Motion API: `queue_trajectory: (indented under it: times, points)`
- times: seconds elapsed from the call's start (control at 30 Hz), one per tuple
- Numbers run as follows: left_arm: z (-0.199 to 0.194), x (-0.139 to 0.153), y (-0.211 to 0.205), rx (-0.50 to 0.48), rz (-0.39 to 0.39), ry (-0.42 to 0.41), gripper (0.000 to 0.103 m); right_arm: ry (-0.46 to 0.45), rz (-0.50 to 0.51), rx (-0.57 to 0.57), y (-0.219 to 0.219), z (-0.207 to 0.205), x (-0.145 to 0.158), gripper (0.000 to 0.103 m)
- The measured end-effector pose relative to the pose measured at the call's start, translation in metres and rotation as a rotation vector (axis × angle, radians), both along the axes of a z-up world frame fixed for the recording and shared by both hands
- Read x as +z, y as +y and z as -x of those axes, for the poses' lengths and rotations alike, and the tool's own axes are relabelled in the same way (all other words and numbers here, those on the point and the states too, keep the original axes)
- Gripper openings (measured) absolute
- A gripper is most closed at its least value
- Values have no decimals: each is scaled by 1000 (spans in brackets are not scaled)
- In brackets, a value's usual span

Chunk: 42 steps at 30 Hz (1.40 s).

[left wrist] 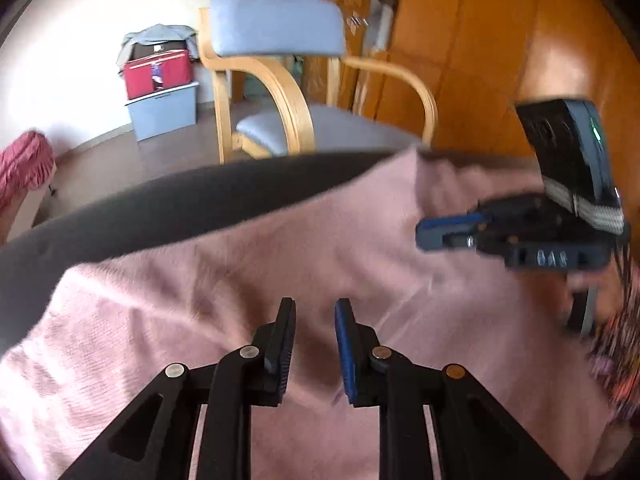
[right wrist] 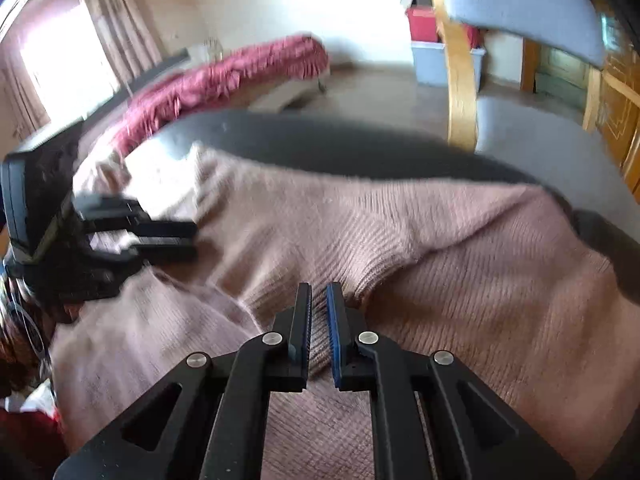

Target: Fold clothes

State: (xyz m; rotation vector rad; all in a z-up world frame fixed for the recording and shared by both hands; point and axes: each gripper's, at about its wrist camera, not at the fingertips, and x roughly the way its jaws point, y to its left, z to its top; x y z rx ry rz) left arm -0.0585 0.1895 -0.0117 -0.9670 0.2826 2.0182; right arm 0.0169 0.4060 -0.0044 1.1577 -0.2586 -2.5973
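A pink knitted sweater (left wrist: 280, 280) lies spread over a dark round table (left wrist: 160, 208). My left gripper (left wrist: 315, 312) hovers over the sweater with its jaws a little apart and nothing between them. My right gripper (right wrist: 319, 296) has its jaws narrowly apart with a ribbed fold of the sweater (right wrist: 440, 280) between the pads. The right gripper also shows at the right of the left wrist view (left wrist: 436, 236), over the sweater's far right part. The left gripper shows at the left of the right wrist view (right wrist: 188, 236).
A wooden armchair (left wrist: 276, 92) with grey cushions stands behind the table. A grey bin with a red bag (left wrist: 160, 92) stands by the far wall. A red-covered bed (right wrist: 224, 76) is at the left. Wooden cabinets (left wrist: 500, 48) line the right side.
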Motion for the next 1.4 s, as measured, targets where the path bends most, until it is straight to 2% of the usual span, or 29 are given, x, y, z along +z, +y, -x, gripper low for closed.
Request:
queue_trajectory:
  times: [0.07,0.1,0.17,0.23,0.37,0.43,0.5,0.53,0.63,0.73,0.8,1.03,1.13,1.27,1.4]
  points:
    - [6,1,8,28,-53,-26,20,53,45,-36,4,-1,5,9]
    - [9,-5,9,37,-56,-49,20,72,42,-52,3,-1,5,9]
    - [16,-18,12,53,-63,-93,20,55,11,-53,-3,0,-1,9]
    - [19,-21,4,56,-117,-130,20,17,-17,-55,-8,5,-10,9]
    - [27,-26,-8,63,-187,-194,19,-63,44,-70,6,11,-21,9]
    - [28,-27,-9,62,-192,-202,19,-63,82,-87,13,7,-19,9]
    - [27,-25,-6,62,-186,-194,19,-21,113,-111,18,5,-13,9]
    - [26,-25,-5,62,-181,-189,19,11,120,-131,20,5,-9,12]
    - [26,-26,-4,62,-181,-184,19,57,103,-199,25,8,-7,39]
    - [29,-27,-6,61,-206,-208,19,-23,93,-256,34,16,-21,40]
    - [32,-29,-7,61,-223,-226,19,-23,129,-268,40,14,-23,39]
    - [35,-31,-7,61,-247,-253,19,64,220,-384,77,-29,-1,39]
    - [36,-31,-8,61,-250,-255,19,66,188,-485,113,-61,7,40]
    - [37,-31,-9,60,-257,-263,19,26,206,-708,195,-122,7,40]
    - [38,-32,-10,60,-264,-272,19,39,322,-981,279,-191,4,40]
